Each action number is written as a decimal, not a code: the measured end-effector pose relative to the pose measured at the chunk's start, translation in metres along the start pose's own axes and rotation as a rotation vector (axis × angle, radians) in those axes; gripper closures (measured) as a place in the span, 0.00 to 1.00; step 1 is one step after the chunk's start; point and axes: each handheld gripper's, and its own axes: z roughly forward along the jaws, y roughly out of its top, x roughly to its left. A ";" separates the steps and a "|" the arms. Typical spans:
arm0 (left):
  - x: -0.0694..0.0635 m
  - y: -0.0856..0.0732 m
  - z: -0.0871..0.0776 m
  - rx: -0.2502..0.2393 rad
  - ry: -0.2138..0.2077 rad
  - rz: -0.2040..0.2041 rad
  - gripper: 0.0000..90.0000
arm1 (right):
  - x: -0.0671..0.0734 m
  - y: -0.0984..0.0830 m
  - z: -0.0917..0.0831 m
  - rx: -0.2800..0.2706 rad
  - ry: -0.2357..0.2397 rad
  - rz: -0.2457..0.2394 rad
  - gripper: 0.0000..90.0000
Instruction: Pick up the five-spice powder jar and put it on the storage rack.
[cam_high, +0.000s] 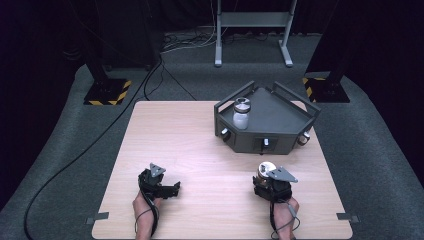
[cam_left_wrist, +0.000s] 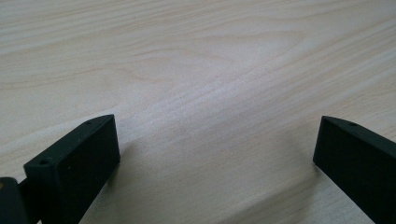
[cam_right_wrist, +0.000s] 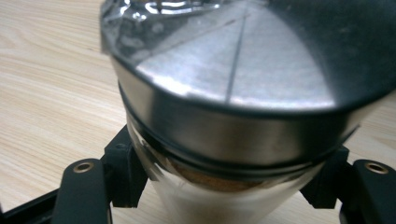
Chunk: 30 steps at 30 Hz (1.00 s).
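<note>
My right gripper (cam_high: 266, 177) (cam_right_wrist: 233, 189) is shut on a white jar with a shiny steel lid (cam_high: 263, 169) (cam_right_wrist: 243, 74); its black jaws clamp the jar's body just under the lid, near the table's front right. A second jar of the same kind (cam_high: 241, 114) stands upright in the left corner of a dark grey tray (cam_high: 280, 120) at the back right of the table. At the front left my left gripper (cam_high: 172, 189) (cam_left_wrist: 217, 135) is low over bare wood, jaws wide apart with nothing between them.
The light wooden table (cam_high: 200, 150) stands on grey carpet. The tray has raised walls and small knobs (cam_high: 225, 133) along its front. Black cables (cam_high: 100, 135), dark stand bases with hazard-striped feet (cam_high: 107, 92) and a metal frame (cam_high: 252, 35) lie beyond the far edge.
</note>
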 end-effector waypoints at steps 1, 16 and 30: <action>0.000 0.000 0.000 0.000 0.000 0.000 0.00 | -0.003 0.000 -0.003 0.002 -0.011 0.003 0.34; -0.001 0.000 0.000 0.001 0.002 0.001 0.00 | -0.025 -0.005 -0.017 -0.002 -0.081 0.050 0.34; -0.001 0.000 0.000 0.002 0.003 0.002 0.00 | -0.040 0.002 -0.020 0.017 -0.115 0.057 0.34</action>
